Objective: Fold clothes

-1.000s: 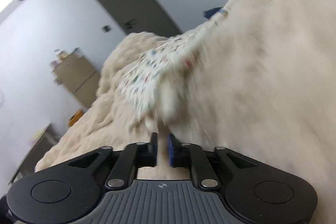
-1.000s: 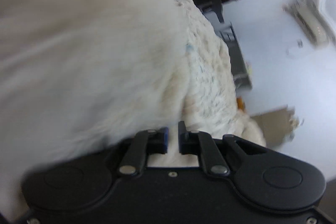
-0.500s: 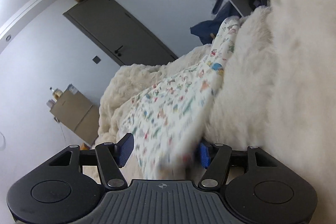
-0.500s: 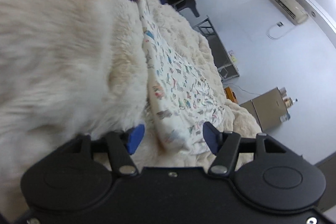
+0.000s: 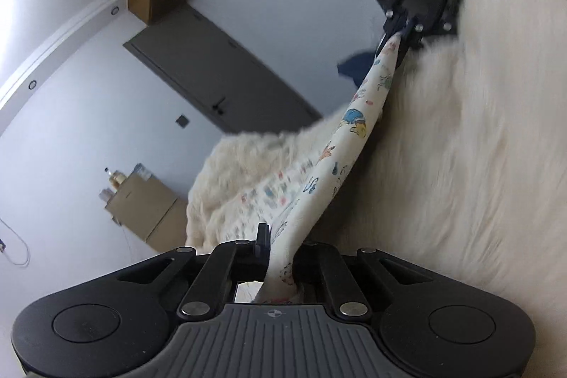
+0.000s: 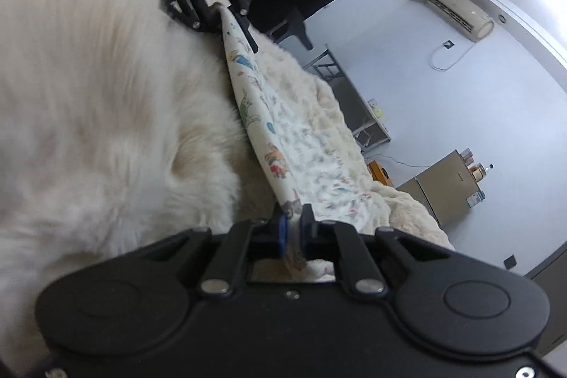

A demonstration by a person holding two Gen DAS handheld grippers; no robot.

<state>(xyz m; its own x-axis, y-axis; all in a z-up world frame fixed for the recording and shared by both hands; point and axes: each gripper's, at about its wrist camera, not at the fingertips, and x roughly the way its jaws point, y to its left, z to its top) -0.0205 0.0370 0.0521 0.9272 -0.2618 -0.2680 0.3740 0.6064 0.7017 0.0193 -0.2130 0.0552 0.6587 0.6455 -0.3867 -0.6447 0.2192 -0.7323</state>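
Cream shag blanket (image 5: 460, 165) filled most of both wrist views, blurred in places, draped over what looked like a bed. Printed garment (image 5: 349, 144), white with small coloured cartoon figures, was stretched taut between both grippers along one edge, the rest of it trailing down onto the blanket (image 6: 336, 130). Left gripper (image 5: 280, 250) was clamped on one end of the garment edge, cloth bunched between the fingers and running back toward the gripper body. Right gripper (image 6: 292, 229) was clenched on the opposite end, blue pad (image 6: 282, 232) pressed against the fabric (image 6: 280, 137). Each gripper showed in the other's view: the right one (image 5: 402, 30) at the top right of the left wrist view, pinching the cloth tip; the left one (image 6: 221, 9) at the top of the right wrist view, same. Background: grey door (image 5: 219, 73), brown cabinet (image 5: 149, 204) with bottles on top, wall air conditioner (image 6: 457, 11), metal rack (image 6: 354, 101). Small orange item (image 6: 379, 172) on the floor by the rack, too small to identify.
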